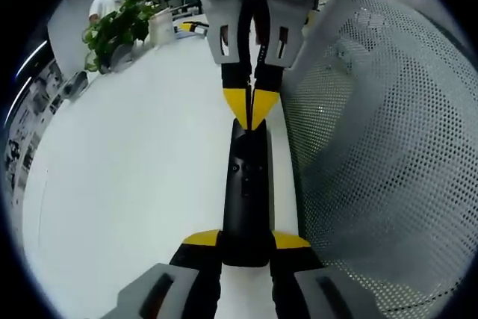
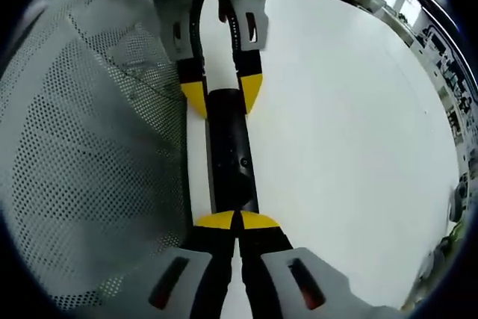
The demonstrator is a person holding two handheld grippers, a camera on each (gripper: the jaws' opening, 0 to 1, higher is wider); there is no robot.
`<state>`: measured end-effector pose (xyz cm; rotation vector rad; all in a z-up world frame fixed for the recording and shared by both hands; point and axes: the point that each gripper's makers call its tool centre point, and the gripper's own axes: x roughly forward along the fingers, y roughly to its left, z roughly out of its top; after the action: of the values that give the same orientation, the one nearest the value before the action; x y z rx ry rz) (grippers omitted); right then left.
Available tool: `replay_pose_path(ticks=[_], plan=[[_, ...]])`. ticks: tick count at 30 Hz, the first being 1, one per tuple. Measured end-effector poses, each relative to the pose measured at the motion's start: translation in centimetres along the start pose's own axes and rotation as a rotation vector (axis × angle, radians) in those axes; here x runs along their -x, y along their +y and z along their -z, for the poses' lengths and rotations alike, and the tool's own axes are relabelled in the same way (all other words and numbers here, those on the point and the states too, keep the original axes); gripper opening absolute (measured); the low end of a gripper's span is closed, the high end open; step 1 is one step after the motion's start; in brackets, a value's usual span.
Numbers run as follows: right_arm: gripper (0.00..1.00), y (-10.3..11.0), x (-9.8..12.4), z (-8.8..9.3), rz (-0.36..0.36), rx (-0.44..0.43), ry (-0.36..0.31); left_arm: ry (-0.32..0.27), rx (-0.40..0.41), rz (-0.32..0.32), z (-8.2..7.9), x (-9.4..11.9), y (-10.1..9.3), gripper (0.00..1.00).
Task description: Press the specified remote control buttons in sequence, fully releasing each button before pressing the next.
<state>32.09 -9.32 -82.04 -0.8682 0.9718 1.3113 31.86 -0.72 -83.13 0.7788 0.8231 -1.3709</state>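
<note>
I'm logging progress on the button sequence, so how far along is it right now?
Done: the black remote lies on the white table and is gripped at one end by the left hand-held gripper. In hand: the right hand-held gripper, tips together, sits at the remote's other end; whether a button is pressed cannot be told. Left: which presses are done or remain cannot be read from these views.

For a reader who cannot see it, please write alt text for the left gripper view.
A black remote control lies on a white table, its near end clamped between the left gripper's yellow-tipped jaws. The right gripper comes from the top, its closed tips meeting the remote's far end. A grey mesh chair back stands at the right, a potted plant far left.
</note>
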Motion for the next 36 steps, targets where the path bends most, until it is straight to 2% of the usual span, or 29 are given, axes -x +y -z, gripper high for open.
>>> replay_pose_path(ticks=[5, 7, 9, 14, 17, 21, 24, 27, 36], plan=[[0.0, -0.3, 0.1, -1.1, 0.017, -0.001, -0.044, -0.008, 0.005, 0.0, 0.0, 0.0, 0.0, 0.24], [0.0, 0.0, -0.2, -1.3, -0.008, 0.007, -0.037, -0.008, 0.005, 0.0, 0.0, 0.0, 0.0, 0.24], [0.0, 0.1, -0.7, -1.0, -0.012, 0.028, -0.007, -0.01, 0.007, 0.0, 0.0, 0.0, 0.0, 0.24], [0.0, 0.1, -0.6, -1.1, -0.007, 0.06, 0.006, -0.008, 0.003, 0.001, 0.0, 0.0, 0.0, 0.24], [0.0, 0.0, -0.7, -1.1, -0.01, 0.021, 0.019, -0.009, 0.004, 0.002, 0.0, 0.0, 0.0, 0.24], [0.0, 0.1, -0.6, -1.0, -0.002, 0.049, 0.017, -0.01, 0.002, 0.004, 0.0, 0.0, 0.0, 0.24], [0.02, 0.2, -0.4, -1.0, -0.044, -0.084, -0.018, -0.012, 0.004, 0.002, -0.1, 0.0, 0.0, 0.24], [0.03, -0.2, -0.1, -1.3, -0.006, -0.044, -0.029, -0.012, 0.003, 0.0, -0.1, 0.0, 0.0, 0.24], [0.09, 0.2, -0.6, -1.3, -0.013, -0.04, -0.013, -0.014, 0.003, 0.001, 0.0, 0.0, 0.0, 0.24]])
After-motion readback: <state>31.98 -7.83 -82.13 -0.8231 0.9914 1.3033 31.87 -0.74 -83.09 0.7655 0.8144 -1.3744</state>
